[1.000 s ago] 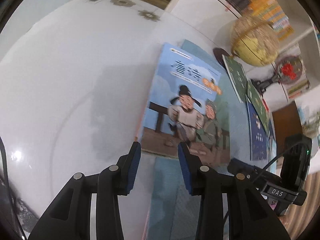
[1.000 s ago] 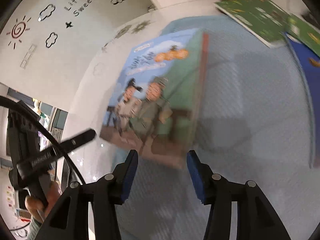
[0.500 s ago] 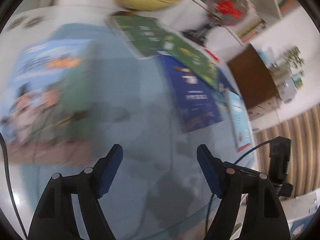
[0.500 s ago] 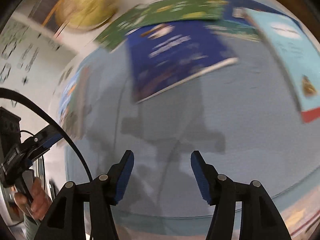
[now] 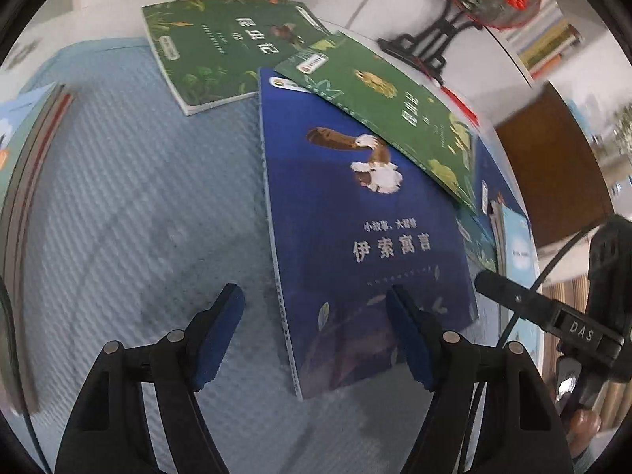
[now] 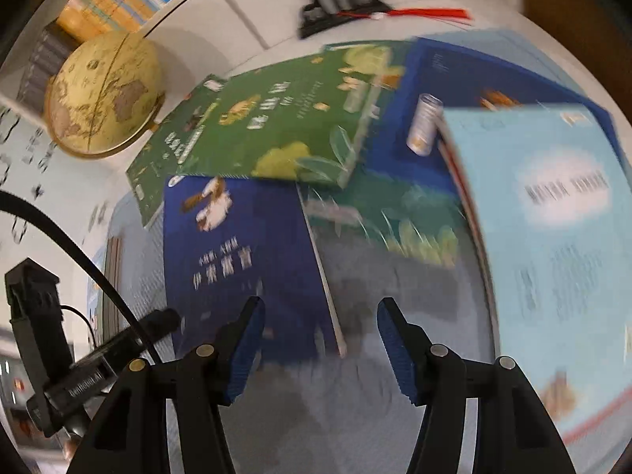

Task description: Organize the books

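Observation:
A dark blue book [image 5: 355, 217] lies on the light blue mat [image 5: 138, 197], its far corner under a green book [image 5: 387, 102]. Another green book [image 5: 213, 55] lies further left. My left gripper [image 5: 314, 300] hovers over the blue book's near left corner; its jaws are wide and closing, with the spine edge below the gap and nothing touching the pads. My right gripper [image 6: 320, 308] stands open above the same blue book's [image 6: 237, 245] near right corner. A pale blue book [image 6: 553, 217] lies to the right.
A stack topped by a picture book [image 5: 23, 150] sits at the mat's left edge. A yellow globe [image 6: 102, 94] and a black ornament stand [image 5: 430, 47] are behind the books. A small silver cylinder [image 6: 422, 126] shows on another blue book.
Both grippers have swept right, away from the picture book to the scattered books. The left jaws have spread much wider, the right jaws a little.

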### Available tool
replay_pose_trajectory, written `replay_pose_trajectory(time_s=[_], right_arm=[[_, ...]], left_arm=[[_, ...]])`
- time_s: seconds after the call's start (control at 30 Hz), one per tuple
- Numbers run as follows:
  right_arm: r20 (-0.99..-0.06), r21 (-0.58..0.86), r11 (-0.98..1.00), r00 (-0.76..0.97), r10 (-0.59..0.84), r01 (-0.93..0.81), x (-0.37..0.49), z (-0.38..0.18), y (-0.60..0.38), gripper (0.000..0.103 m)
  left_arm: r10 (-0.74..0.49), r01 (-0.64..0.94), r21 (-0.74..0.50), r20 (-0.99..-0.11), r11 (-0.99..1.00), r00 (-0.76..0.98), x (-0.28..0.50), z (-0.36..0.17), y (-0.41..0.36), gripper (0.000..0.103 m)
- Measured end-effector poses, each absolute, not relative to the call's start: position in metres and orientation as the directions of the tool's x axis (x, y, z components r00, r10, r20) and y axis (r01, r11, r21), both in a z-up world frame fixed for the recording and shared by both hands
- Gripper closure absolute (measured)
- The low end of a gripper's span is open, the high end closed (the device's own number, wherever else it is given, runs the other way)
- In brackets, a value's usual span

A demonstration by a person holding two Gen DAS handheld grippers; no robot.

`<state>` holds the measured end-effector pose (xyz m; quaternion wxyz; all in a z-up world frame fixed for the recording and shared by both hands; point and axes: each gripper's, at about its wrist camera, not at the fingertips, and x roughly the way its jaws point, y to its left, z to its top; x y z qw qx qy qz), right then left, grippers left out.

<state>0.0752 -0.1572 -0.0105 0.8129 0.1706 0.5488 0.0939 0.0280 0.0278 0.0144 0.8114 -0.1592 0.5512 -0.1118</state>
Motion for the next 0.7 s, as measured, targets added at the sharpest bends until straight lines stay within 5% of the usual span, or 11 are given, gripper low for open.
replay_pose_trajectory(time_s=[0.2,0.27,0.7], right_arm=[[-0.865,0.326,0.941,0.373,0.336,-0.092,0.094,-0.026,-0.135,0.066],[-0.863,0.311,0.943,0.379,0.334,-0.122,0.090,-0.024,-0.128,0.068],[-0.895,0.307,0.946,0.306,0.324,-0.106,-0.045,-0.030,-0.125,0.067]], left_arm=[[-0.329,-0.037,-0.376,-0.850,0.926,0.411,0.019,0.015,0.025,0.039],[-0.338,-0.023,-0.377,-0.854,0.926,0.395,0.017,0.015,0.019,0.048],[-0.404,0.012,-0.425,-0.850,0.905,0.338,-0.116,0.018,0.023,0.052]])
